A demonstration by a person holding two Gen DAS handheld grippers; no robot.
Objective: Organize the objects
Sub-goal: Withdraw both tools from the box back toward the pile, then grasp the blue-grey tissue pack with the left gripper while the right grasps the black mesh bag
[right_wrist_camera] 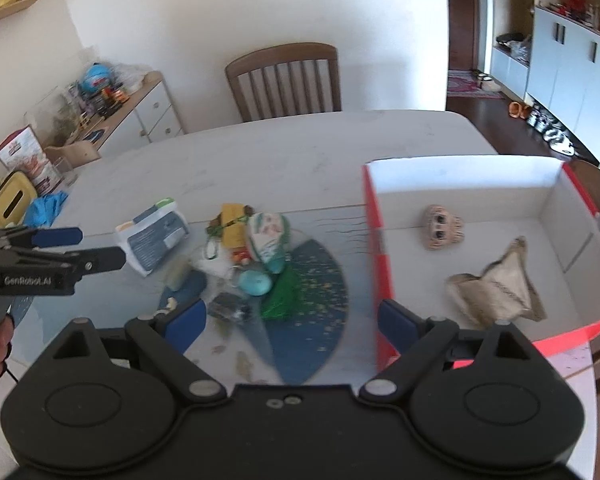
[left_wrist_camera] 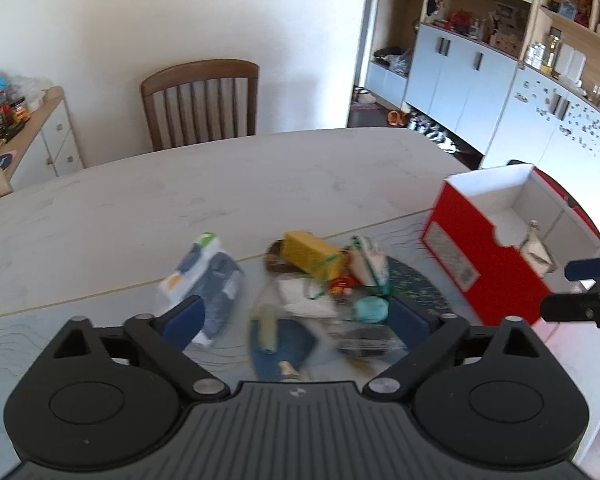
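Note:
A pile of small objects lies on the table: a blue-white packet [left_wrist_camera: 204,280] [right_wrist_camera: 156,240], a yellow block [left_wrist_camera: 308,254] [right_wrist_camera: 232,226], a teal round thing [left_wrist_camera: 370,308] [right_wrist_camera: 254,282], a green tassel [right_wrist_camera: 282,298] and a patterned pouch [right_wrist_camera: 268,240]. A red box [left_wrist_camera: 484,256] [right_wrist_camera: 376,248] with white inside stands to the right and holds a beige pouch [right_wrist_camera: 496,288] and a small face figure [right_wrist_camera: 440,226]. My left gripper [left_wrist_camera: 296,320] is open above the pile and empty. My right gripper [right_wrist_camera: 290,324] is open and empty beside the box's left wall.
A wooden chair [left_wrist_camera: 202,100] [right_wrist_camera: 284,80] stands behind the table [left_wrist_camera: 220,184]. A sideboard with clutter [right_wrist_camera: 112,108] is at the left. A yellow box [right_wrist_camera: 12,200] and a blue bag [right_wrist_camera: 46,208] sit at the table's left edge. Cabinets [left_wrist_camera: 480,76] line the right wall.

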